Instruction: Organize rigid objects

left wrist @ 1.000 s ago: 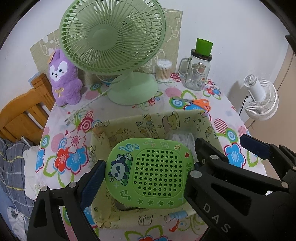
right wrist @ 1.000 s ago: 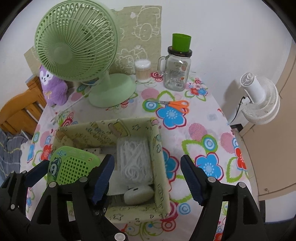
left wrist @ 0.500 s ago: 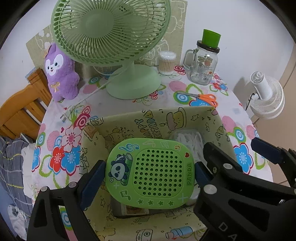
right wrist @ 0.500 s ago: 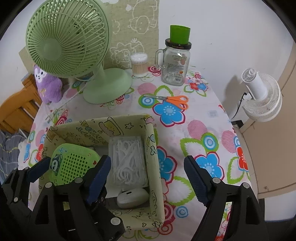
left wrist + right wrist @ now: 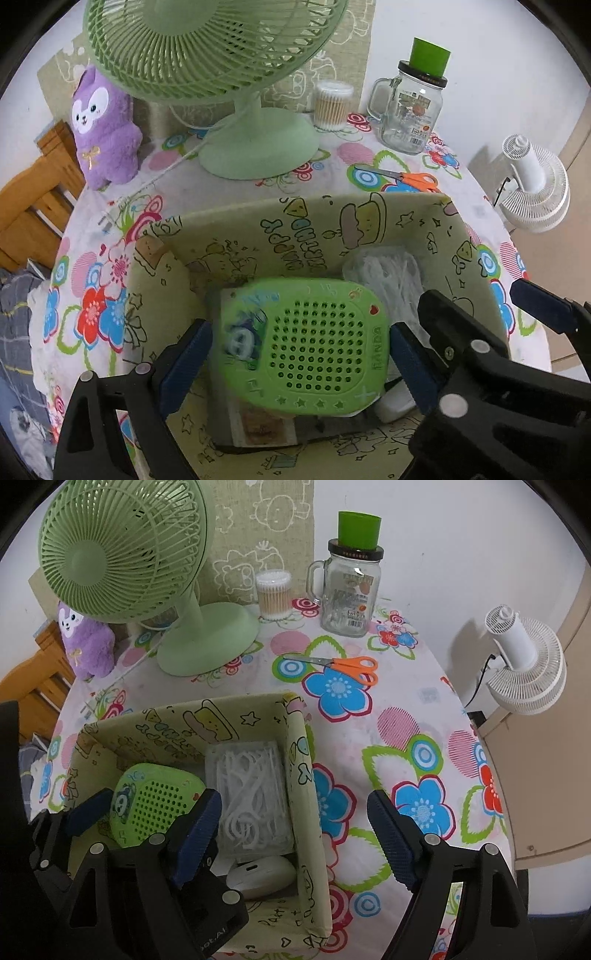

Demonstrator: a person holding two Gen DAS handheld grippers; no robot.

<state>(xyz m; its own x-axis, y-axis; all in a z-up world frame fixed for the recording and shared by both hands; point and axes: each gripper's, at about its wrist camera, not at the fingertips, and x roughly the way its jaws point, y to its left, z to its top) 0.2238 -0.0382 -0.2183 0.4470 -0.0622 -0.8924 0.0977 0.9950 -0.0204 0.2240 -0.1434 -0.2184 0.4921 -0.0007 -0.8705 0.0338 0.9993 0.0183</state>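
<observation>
A green panda case (image 5: 310, 347) with a perforated face sits tilted inside the pale green patterned fabric box (image 5: 369, 214). My left gripper (image 5: 301, 360) is open around it, its fingers just off the case's sides; the case looks motion-blurred on its left. In the right wrist view the case (image 5: 155, 805) lies in the box (image 5: 299, 746) beside a clear pack of white floss picks (image 5: 247, 794) and a white oval case (image 5: 262, 875). My right gripper (image 5: 295, 838) is open and empty above the box's right wall.
A green desk fan (image 5: 147, 572), a purple plush (image 5: 86, 642), a cotton-swab tub (image 5: 273, 594), a glass mug jar with a green cup on it (image 5: 349, 587) and orange scissors (image 5: 343, 666) stand on the floral tablecloth behind the box. A white fan (image 5: 524, 661) stands off the table's right edge.
My left gripper went down into the box with the green case and opened; the case has dropped free and tilted. The right gripper stayed open and shifted slightly.
</observation>
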